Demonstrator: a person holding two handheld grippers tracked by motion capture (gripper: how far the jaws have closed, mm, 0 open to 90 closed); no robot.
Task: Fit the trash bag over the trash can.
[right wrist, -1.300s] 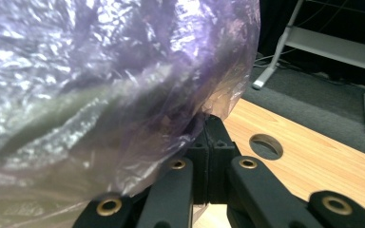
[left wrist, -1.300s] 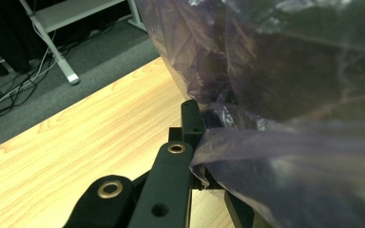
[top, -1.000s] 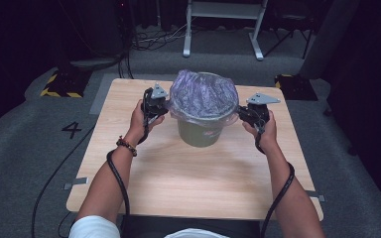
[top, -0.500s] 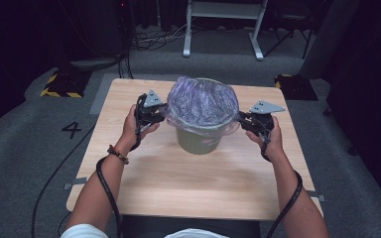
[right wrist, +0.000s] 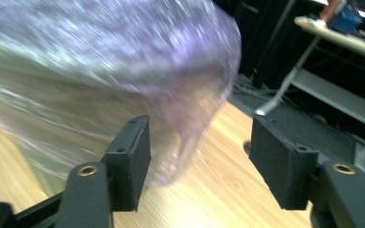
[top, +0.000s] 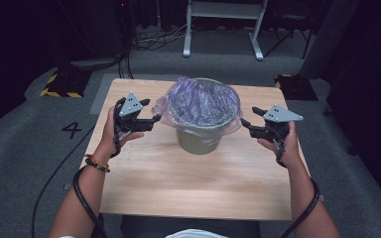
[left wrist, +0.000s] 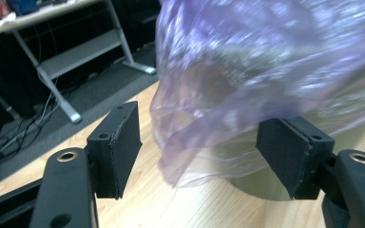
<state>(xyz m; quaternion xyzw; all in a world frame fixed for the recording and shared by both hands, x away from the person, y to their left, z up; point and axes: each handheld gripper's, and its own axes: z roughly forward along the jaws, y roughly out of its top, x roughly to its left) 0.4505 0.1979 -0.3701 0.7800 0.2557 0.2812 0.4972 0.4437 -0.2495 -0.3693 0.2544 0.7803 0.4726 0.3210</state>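
Observation:
An olive-green bin [top: 198, 141] stands at the middle of the wooden table [top: 188, 183], lined with a translucent purple bag [top: 201, 101] whose rim drapes over the bin's edge. My left gripper [top: 149, 119] hovers just left of the bag and my right gripper [top: 248, 119] just right of it. Both have just been opening. In the left gripper view the left gripper [left wrist: 204, 152] stands open, with the bag's loose edge [left wrist: 266, 61] hanging in the gap, untouched by the pads. In the right gripper view the right gripper [right wrist: 199, 161] is open too, the bag [right wrist: 100, 61] just beyond it.
A white metal stand [top: 223, 25] and cables lie on the floor behind the table. A yellow-and-black striped block [top: 59, 82] sits at the back left, a dark box [top: 292, 84] at the back right. Bare tabletop stretches in front of the bin.
Both grippers were shut on the bag's rim at the bin's sides. They have let go, opened and drawn outward and slightly up, away from the bin.

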